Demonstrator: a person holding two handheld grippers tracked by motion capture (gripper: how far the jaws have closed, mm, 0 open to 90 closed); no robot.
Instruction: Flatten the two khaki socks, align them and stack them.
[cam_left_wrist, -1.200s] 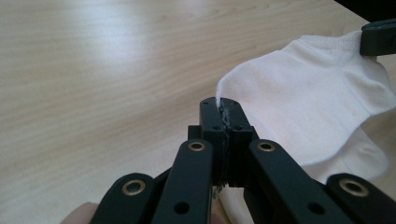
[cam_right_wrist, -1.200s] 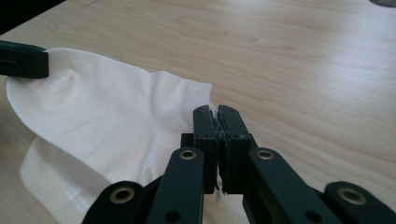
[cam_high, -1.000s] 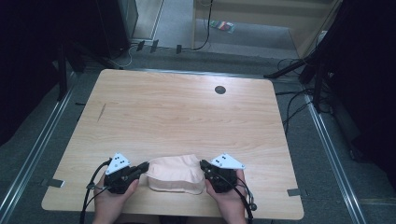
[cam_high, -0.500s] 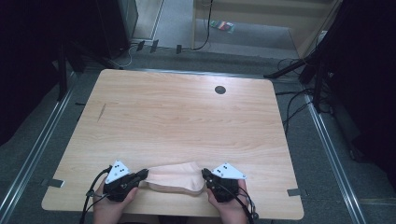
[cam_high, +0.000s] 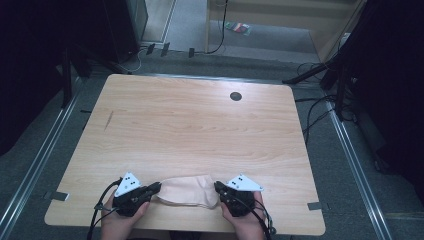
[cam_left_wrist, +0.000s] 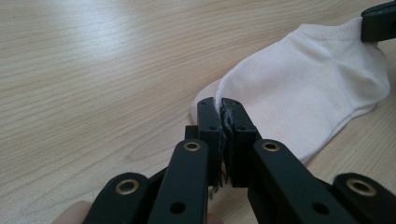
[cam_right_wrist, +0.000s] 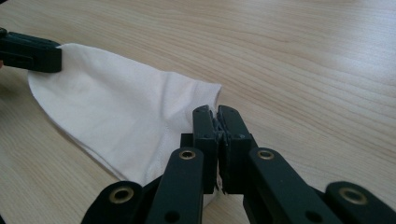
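Now both grippers are clamping the sock (cam_high: 187, 191) at the table's (cam_high: 200, 130) near edge, left gripper (cam_high: 156, 187) and right gripper (cam_high: 218, 187) pinching opposite ends; keeping equal tension should be helping it lie flat.

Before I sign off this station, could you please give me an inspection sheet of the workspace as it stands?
Surface: light wooden table, with a round dark grommet near the far edge and a short dark mark at the left.
Job's things: one white sock lying near the front edge, stretched between the two grippers.
Clutter: nothing seen on the table.
Grippers: left gripper shut on one end of the sock; right gripper shut on the other end.
Cables: black cable trailing from the left gripper; loose cables on the floor at the right.
Surroundings: grey floor, metal rails beside the table, wooden furniture behind.
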